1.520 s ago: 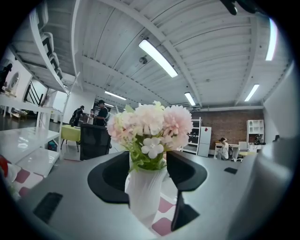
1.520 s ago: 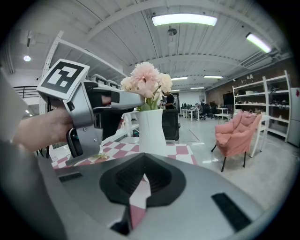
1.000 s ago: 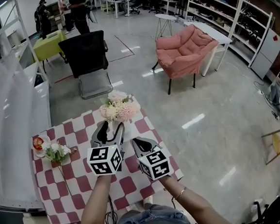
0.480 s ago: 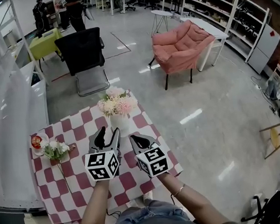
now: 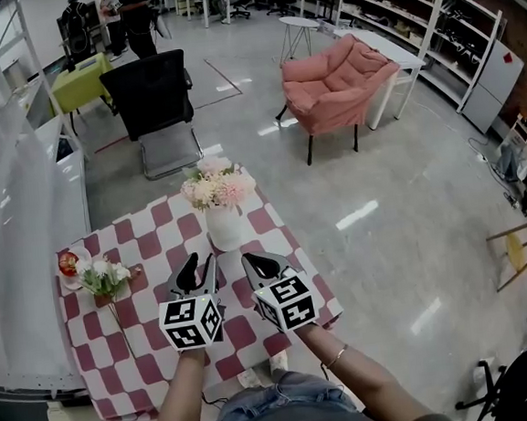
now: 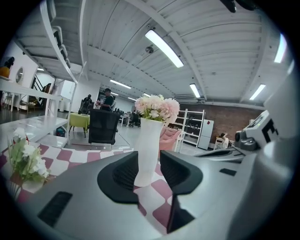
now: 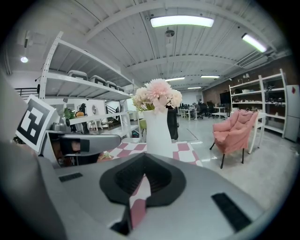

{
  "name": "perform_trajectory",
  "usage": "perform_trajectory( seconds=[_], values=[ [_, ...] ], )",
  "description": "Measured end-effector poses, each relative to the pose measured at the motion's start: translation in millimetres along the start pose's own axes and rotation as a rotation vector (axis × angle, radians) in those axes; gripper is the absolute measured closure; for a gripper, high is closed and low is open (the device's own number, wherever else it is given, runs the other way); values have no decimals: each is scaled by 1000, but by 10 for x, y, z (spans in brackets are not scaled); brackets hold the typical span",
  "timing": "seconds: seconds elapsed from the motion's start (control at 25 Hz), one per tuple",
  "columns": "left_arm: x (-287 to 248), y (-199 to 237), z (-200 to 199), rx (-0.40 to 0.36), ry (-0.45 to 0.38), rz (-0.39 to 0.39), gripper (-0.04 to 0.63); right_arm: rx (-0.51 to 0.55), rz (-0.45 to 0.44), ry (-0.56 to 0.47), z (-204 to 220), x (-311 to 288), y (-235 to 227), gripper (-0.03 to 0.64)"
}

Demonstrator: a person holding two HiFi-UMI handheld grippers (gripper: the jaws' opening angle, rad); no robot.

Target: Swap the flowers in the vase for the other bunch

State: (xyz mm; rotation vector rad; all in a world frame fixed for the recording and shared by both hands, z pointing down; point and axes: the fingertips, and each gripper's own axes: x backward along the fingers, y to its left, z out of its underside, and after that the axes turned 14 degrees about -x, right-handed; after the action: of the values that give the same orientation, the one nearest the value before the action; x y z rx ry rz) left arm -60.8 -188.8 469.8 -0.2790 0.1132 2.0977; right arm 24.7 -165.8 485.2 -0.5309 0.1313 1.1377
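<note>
**Head view.** A table (image 5: 148,254) under a red-and-white checked cloth carries a white vase (image 5: 225,228) holding pink and cream flowers (image 5: 216,187), upright near the table's far edge. The other bunch (image 5: 103,278), white blooms on a thin stem, lies flat at the table's left, well apart from the vase. Beside it stands a small dish (image 5: 69,266) with something red in it, too small to identify. The left gripper (image 5: 195,268) and right gripper (image 5: 261,266) hang side by side over the cloth, just short of the vase and touching nothing. Their marker cubes hide the hands, and the forearms cover the table's near edge.

**Left gripper view.** The fingers (image 6: 123,176) are spread, having just been narrowing, and pinch nothing. The vase (image 6: 149,140) shows through their gap but stands beyond the tips. The other bunch (image 6: 26,157) sits at the left margin, partly cut off.

**Right gripper view.** The fingers (image 7: 161,180) are pressed together at the tips, leaving behind them only a slit through which checked cloth shows. Nothing is held. The vase (image 7: 158,131) rises beyond, its foot hidden by the gripper body. The left gripper's body blocks the left of the table.
</note>
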Motion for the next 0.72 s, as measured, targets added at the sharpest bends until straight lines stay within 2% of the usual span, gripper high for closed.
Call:
perform_trajectory(
  seconds=[0.36,0.72],
  values=[
    [241,-13,198,33,44,-18,524,-27,4,-10,60,123,54,606],
    [485,-29,273,8,56,-26,572,-36,-24,-27,112,233,186,606]
  ],
)
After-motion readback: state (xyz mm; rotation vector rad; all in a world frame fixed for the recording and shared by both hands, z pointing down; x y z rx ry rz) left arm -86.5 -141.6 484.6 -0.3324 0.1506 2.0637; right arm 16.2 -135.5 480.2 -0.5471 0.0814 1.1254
